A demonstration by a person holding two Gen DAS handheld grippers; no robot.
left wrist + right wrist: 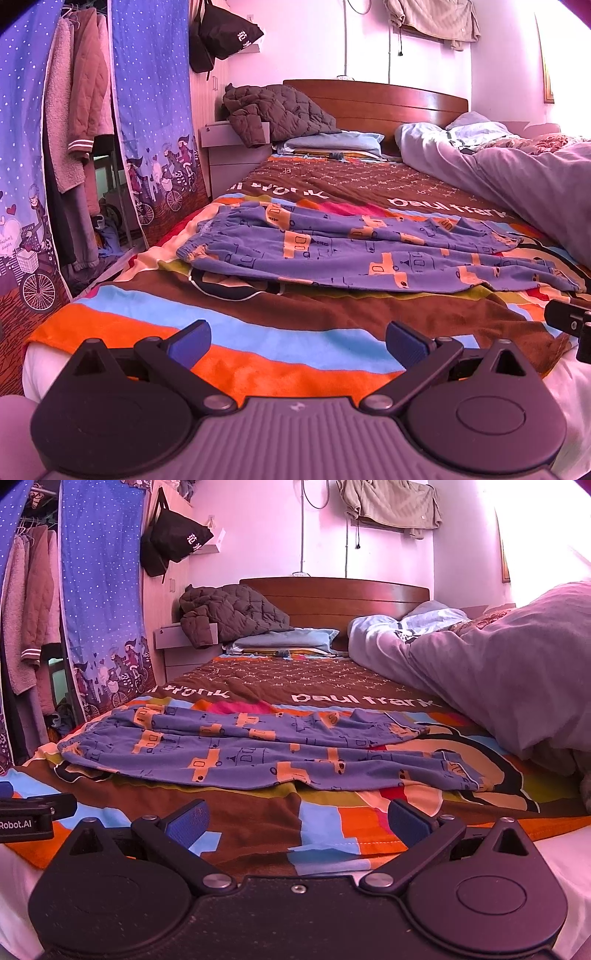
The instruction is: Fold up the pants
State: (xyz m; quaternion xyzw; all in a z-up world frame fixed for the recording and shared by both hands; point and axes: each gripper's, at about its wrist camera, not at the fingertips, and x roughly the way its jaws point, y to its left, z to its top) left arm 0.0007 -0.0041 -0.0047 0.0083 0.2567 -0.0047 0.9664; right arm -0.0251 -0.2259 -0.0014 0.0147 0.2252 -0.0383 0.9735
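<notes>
Across your bed's fuzzy striped blanket (258,365), soft blue patterned pants (369,254) lie flat, waistband left, beyond both released tools, left tool (297,341) and right tool (297,821).

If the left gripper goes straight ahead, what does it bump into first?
Probably the blue pants. The open left hand-held gripper hovers low over the striped blanket, so it might graze that first; depth is unclear.

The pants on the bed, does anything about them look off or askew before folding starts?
The pants lie crosswise on the blanket, unfolded and rumpled. The two legs aren't stacked: the far one stops short of the near one. Both the left gripper and right gripper are open, short of the fabric.
</notes>
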